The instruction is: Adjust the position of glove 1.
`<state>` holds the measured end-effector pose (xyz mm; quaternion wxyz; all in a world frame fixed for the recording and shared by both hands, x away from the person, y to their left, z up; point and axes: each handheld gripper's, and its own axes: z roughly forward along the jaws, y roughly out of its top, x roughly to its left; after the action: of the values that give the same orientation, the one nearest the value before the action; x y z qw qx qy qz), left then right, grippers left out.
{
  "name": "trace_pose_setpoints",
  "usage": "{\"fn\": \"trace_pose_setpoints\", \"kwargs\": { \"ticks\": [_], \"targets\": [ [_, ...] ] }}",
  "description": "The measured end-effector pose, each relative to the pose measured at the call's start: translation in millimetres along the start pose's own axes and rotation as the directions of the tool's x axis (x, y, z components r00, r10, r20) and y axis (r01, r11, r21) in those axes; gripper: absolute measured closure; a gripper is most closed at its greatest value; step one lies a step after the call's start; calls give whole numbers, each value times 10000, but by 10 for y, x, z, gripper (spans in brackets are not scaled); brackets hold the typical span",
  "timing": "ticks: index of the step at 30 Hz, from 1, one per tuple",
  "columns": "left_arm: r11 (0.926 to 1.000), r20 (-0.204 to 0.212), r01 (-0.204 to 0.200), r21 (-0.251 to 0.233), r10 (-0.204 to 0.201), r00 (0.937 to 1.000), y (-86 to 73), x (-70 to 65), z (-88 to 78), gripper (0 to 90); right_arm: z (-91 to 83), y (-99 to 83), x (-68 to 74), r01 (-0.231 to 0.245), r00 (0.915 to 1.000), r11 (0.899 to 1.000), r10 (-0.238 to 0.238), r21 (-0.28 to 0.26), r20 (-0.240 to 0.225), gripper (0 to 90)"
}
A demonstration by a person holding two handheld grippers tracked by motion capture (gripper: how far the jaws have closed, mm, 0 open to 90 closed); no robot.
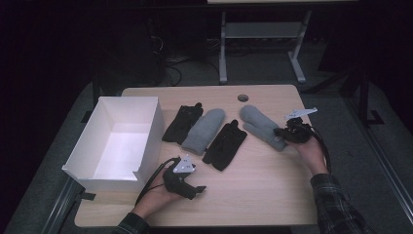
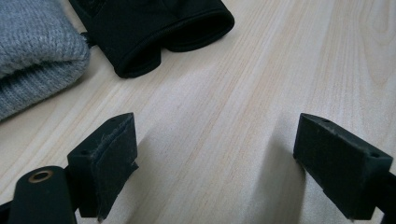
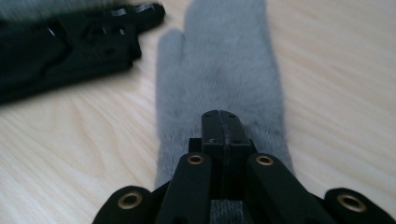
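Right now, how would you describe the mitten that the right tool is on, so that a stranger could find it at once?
On the wooden table, four gloves lie in a row to the right of the white box. It is the grey mitten at the row's right end, just below the table's round hole. Unlike the other grey mitten, it has the right tool at its cuff.

We note dim room, lit table (image 1: 263,165); soft jaw shadows; black glove (image 3: 70,42) blurred in right gripper view.
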<state>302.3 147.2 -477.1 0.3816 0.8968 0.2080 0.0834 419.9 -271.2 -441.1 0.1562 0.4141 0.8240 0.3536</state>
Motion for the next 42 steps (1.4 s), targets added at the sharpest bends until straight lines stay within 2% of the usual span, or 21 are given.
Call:
{"fn": "trace_pose_setpoints", "kwargs": {
  "ticks": [1,9,13,17,23,28,35,40,42],
  "targets": [
    [10000,1,0,2,0,10000,0,0,0,128,35,-25,-10,39,10000,9998,-39,171,-10,900],
    [10000,-2,8,2,-8,10000,0,-1,0,128,-20,-68,29,42,9999,9991,-38,429,-101,900],
    [10000,-2,5,-17,-5,10000,-1,-1,1,128,-115,-137,94,176,9998,9979,-168,629,-119,900],
    [10000,-2,11,-9,-11,10000,-1,-2,0,128,-179,-197,147,101,9998,9975,-87,704,-202,900],
    [10000,14,-27,-36,27,10000,-3,2,3,128,-277,-294,261,121,9990,9963,-83,850,-447,900],
    [10000,16,-23,-42,23,10000,-4,1,2,128,-339,-340,351,382,9979,9944,-328,991,-552,900],
    [10000,7,15,-83,-15,10000,-7,-3,3,128,-468,-464,495,344,9954,9939,-247,1050,-921,900],
    [10000,11,7,-79,-7,10000,-8,-3,1,128,-587,-569,638,443,9919,9917,-293,1208,-1236,900],
    [10000,5,8,-73,-8,10000,-8,-3,1,128,-593,-579,651,548,9909,9914,-393,1188,-1290,900]
  ]
}}
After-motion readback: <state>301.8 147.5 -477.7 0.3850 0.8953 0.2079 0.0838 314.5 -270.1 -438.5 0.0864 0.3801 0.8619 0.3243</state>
